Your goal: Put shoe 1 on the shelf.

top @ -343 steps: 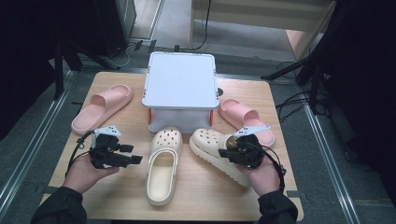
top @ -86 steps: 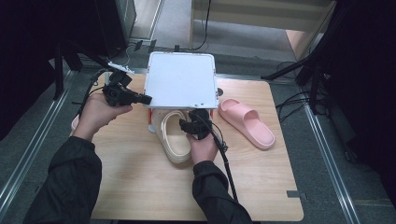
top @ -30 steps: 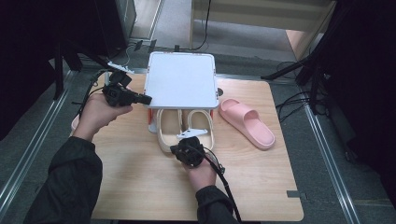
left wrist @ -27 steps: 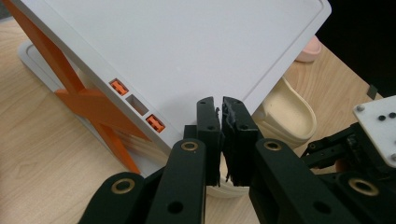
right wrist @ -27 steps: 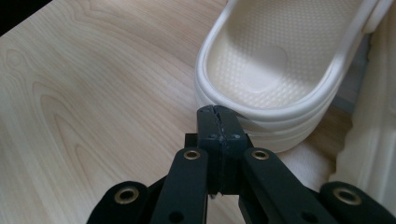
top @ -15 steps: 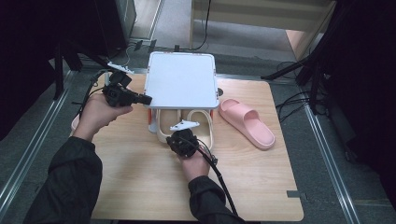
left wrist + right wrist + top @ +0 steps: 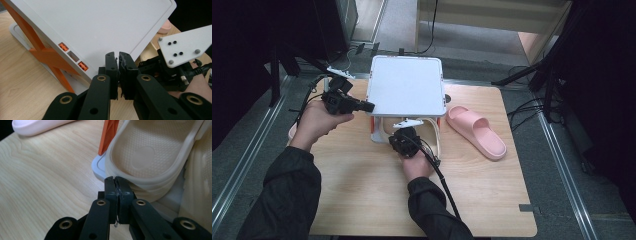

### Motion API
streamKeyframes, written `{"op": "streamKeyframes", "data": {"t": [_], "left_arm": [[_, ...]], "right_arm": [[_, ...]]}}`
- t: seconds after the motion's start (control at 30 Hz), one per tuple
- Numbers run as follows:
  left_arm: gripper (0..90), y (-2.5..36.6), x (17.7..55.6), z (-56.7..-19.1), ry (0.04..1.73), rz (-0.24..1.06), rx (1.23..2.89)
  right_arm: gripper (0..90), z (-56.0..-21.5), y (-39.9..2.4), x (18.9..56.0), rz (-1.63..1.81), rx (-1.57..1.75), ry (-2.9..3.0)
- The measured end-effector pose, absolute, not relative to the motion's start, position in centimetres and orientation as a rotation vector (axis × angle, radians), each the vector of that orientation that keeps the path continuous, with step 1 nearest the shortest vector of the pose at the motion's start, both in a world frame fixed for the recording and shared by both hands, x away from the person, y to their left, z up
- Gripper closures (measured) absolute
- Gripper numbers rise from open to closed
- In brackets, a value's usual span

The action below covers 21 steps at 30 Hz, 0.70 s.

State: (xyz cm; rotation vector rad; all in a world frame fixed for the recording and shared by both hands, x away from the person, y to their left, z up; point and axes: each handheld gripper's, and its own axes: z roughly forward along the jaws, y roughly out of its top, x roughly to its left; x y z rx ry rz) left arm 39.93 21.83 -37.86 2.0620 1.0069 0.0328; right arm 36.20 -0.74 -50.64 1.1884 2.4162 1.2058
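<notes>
Left hand-held gripper (image 7: 362,106) up at the left edge of the white lid (image 7: 407,92), jaws pressed together with nothing between them, tips touching or very nearly touching the rim – holding that lid propped above the orange-framed storage box (image 7: 47,53), by the look of it

Right hand-held gripper (image 7: 404,141) low on the counter (image 7: 492,195), jaws likewise closed flat and empty, tips butted against the heel of the cream clog (image 7: 150,152) – a shove, not a grip

Cream clog sitting half under the lid, heel hanging over the white base lip (image 7: 98,167) of the box, a second cream shoe just beside it

Pink slipper (image 7: 476,131) well apart on the right, out on the wood

Risks from here – closed tips skating off the rounded heel and jabbing the base, since there is no hold on the shoe

Heel catching on that lip and tipping the clog sideways against its neighbour

Lid dropping onto the right hand, should the left tips slide off the smooth rim
</notes>
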Motion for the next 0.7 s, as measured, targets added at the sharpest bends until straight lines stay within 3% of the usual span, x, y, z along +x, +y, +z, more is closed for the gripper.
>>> {"op": "streamKeyframes", "data": {"t": [0.37, 0.7], "left_arm": [[85.5, 21.9, 39.9, -37.9, 1.01, 0.028, 2.055], [85.5, 21.9, 39.9, -37.9, 1.013, 0.034, 2.058]], "right_arm": [[90.0, -49.9, -2.2, 34.3, 1.278, 1.19, 2.428], [90.0, -48.5, -7.5, 30.5, 1.289, 1.167, 2.417]]}}
